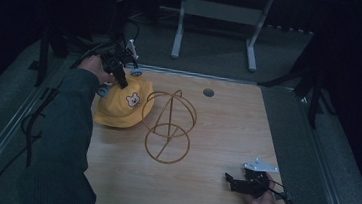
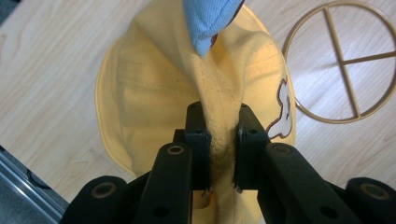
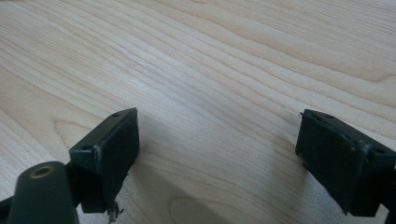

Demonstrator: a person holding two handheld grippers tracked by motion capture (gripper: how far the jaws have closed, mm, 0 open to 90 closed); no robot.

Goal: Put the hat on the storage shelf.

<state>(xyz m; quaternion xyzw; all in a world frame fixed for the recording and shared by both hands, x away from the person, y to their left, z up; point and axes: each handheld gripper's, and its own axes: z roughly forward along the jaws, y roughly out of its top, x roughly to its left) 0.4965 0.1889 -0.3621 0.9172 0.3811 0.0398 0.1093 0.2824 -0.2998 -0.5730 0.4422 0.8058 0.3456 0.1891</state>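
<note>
Here the left gripper (image 2: 221, 149) was clamped shut on a pinched fold of the soft yellow cloth hat (image 2: 154, 93), its black jaws squeezing the crown fabric between them. A light blue cloth ear (image 2: 205, 18) stood up from the hat beyond the jaws, and a bear patch (image 2: 282, 112) sat on its side. In the high view the left gripper (image 1: 116, 75) held the hat at the far left of the pale wooden table (image 1: 226, 131), just beside a gold wire hat stand (image 1: 169, 126) with a ring base. The right gripper (image 3: 217, 154) rested low at the near right of the table, well apart, jaws spread wide with nothing between them.
</note>
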